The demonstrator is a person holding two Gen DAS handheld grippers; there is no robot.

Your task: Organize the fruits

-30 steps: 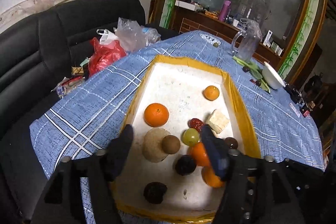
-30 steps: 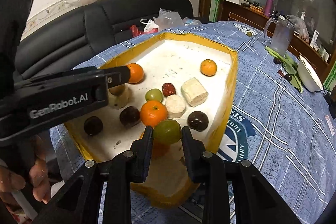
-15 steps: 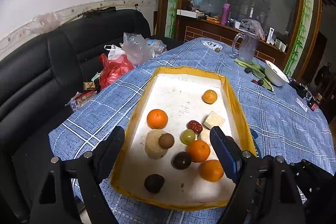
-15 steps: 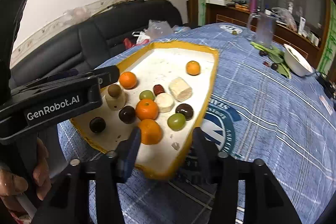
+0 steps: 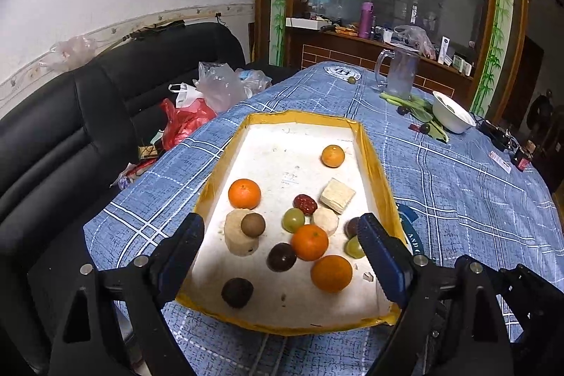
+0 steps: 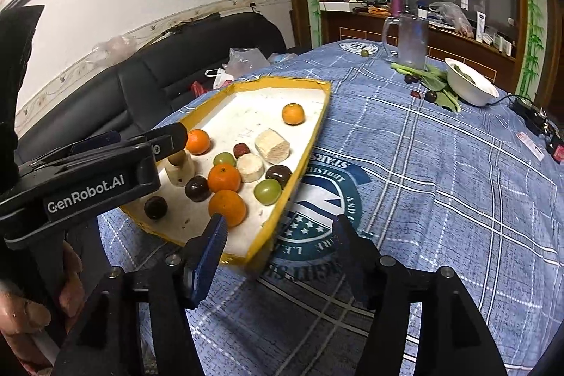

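Observation:
A yellow-rimmed white tray [image 5: 373,161] lies on the blue checked tablecloth; it also shows in the right wrist view [image 6: 319,125]. In it lie several oranges [image 5: 244,193], green grapes [image 5: 293,219], dark round fruits [image 5: 281,257], a red date [image 5: 305,204] and pale cut chunks [image 5: 337,195]. My left gripper [image 5: 282,251] is open and empty, raised over the tray's near end. My right gripper [image 6: 280,236] is open and empty, above the tray's near right corner. The left gripper's body [image 6: 88,178] shows in the right wrist view.
A white bowl [image 5: 453,111], green leaves, a few dark fruits [image 5: 425,128] and a glass jug [image 5: 402,73] stand at the table's far right. A black sofa [image 5: 70,115] with plastic bags [image 5: 218,87] lies left of the table.
My right gripper let go of a green grape into the tray, opened and drew back. My left gripper also rose and drew back from the tray, opening wider.

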